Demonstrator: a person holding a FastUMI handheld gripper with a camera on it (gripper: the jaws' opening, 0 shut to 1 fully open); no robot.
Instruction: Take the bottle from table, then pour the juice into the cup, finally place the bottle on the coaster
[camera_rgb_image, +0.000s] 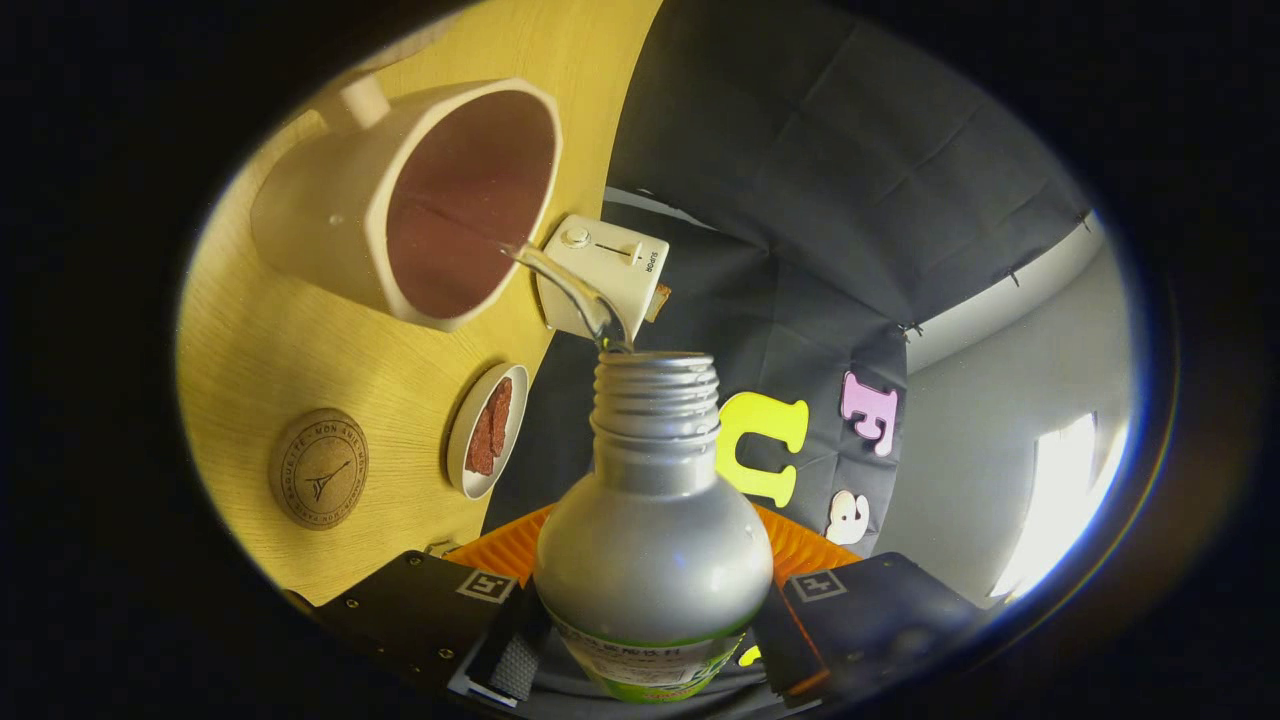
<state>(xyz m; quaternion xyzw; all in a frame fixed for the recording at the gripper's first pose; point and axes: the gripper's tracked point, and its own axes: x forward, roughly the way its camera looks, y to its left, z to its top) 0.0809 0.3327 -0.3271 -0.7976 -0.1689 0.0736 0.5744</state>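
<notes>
— 2 fingers of my gripper (650, 640) are pinching the silver metal bottle with the threaded open neck (652, 520), 1 finger pressed on each side of its lower body, just above the green-edged label.

— Where is that bottle pointing?

— I hold it tilted, mouth forward and away from me, toward the white ceramic cup with the dark reddish inside (420, 200). A thin clear stream of juice (570, 290) arcs from the mouth to the cup's rim and lands inside it.

— And the cup itself?

— It stands on the light wooden table (270, 350), beyond my fingers and off to the left of the bottle's neck, with its handle on the far side.

— What else is on the table?

— 1 round cork coaster with a printed tower design (318, 468) lies bare, near my left finger and well apart from the cup. Between the coaster and the bottle's neck sits 1 small white dish holding reddish-brown pieces (487, 430), at the table's edge. Just beyond the bottle's mouth, beside the cup, stands a small white boxy device with a knob and a slider (603, 270).

— Anything behind the bottle?

— An orange ribbed surface (800, 550) shows on both sides of the bottle's body, right ahead of my fingers.
</notes>
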